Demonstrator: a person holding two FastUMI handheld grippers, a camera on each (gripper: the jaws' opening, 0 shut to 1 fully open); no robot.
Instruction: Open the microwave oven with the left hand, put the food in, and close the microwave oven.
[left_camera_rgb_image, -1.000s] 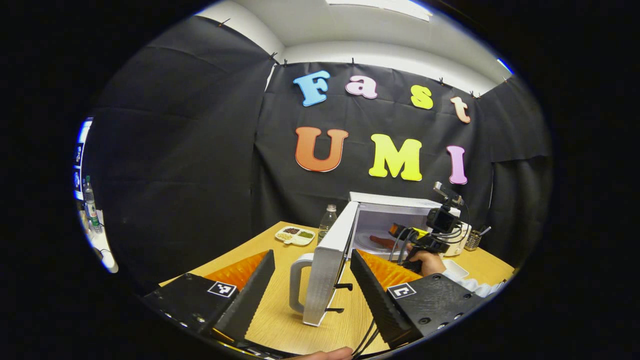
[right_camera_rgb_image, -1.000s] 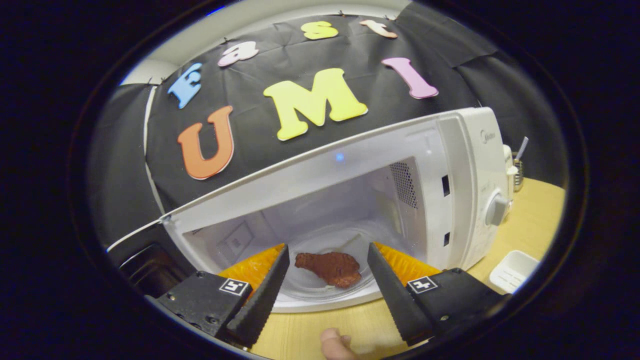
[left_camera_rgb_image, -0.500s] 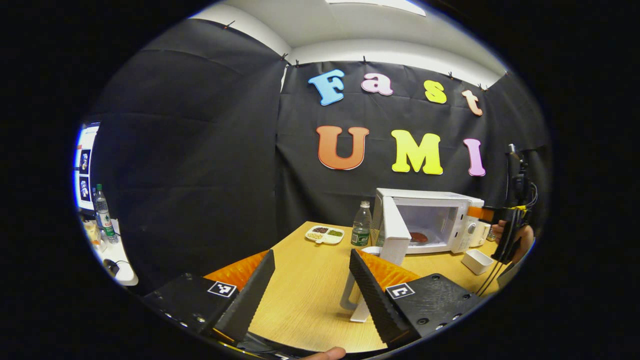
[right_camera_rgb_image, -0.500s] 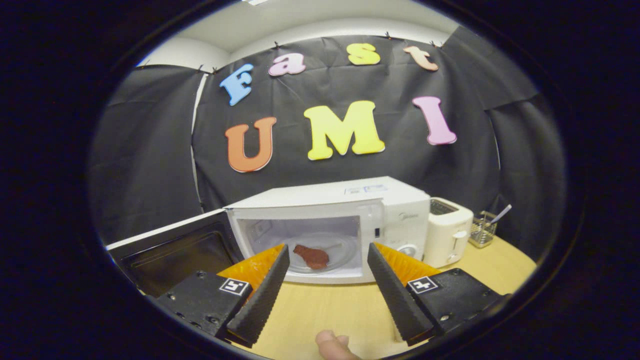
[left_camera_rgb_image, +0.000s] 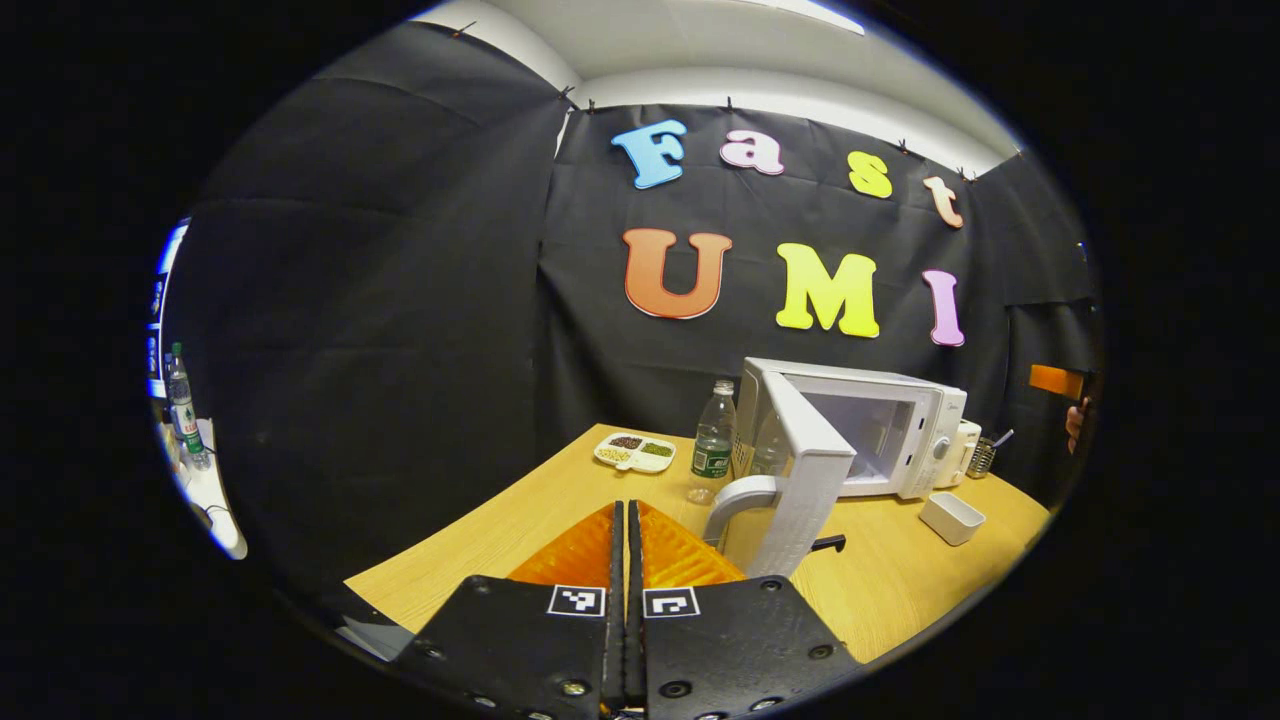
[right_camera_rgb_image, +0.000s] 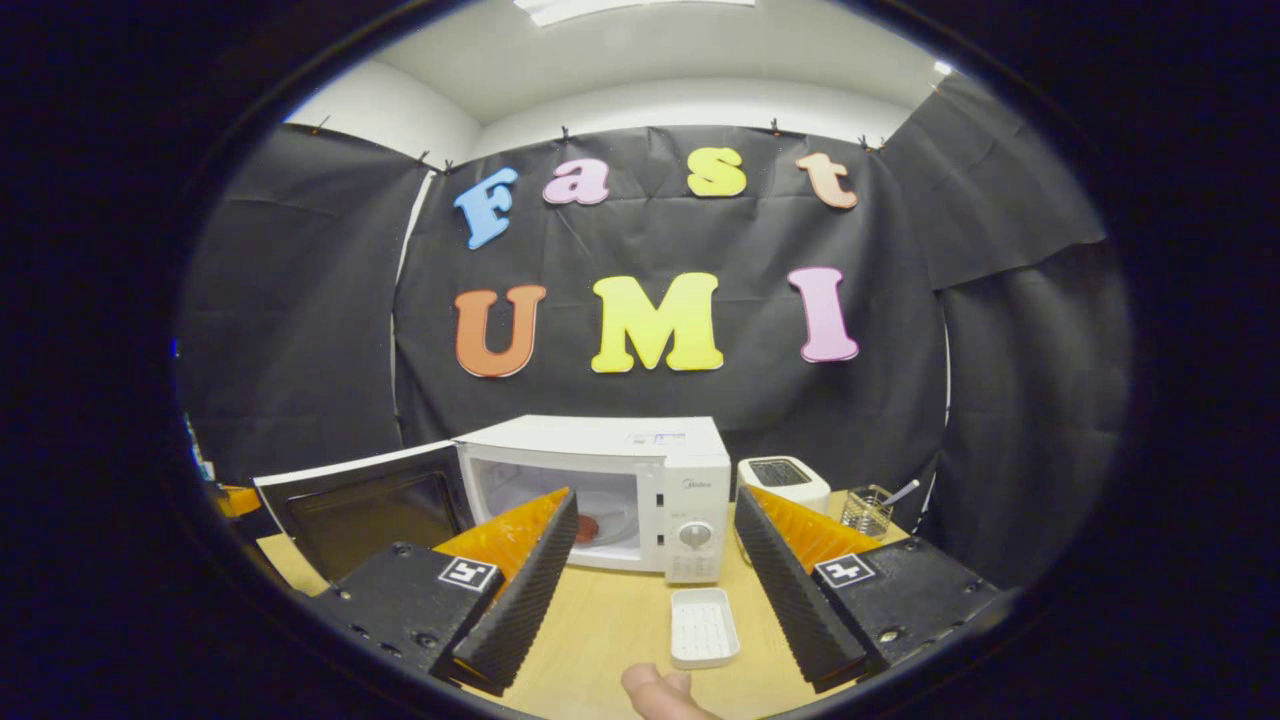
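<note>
With the food (right_camera_rgb_image: 587, 527) lying on the glass plate inside the microwave (right_camera_rgb_image: 640, 480) and its door (left_camera_rgb_image: 810, 470) swung wide open, the closing step is what remains. The left gripper (left_camera_rgb_image: 626, 560) has its jaws together, empty, short of the door's handle (left_camera_rgb_image: 735, 500), while the right gripper (right_camera_rgb_image: 650, 560) hangs back with jaws apart over the tabletop (right_camera_rgb_image: 600, 630). Next, I judge, the left one must reach the door's outer face and push it round until it latches.

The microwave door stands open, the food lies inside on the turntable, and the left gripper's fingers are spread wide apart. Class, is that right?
Not quite. In the left gripper view the left gripper has its fingers closed together on nothing. The rest holds: the microwave door stands open and the food lies inside, as the right gripper view shows.
</note>
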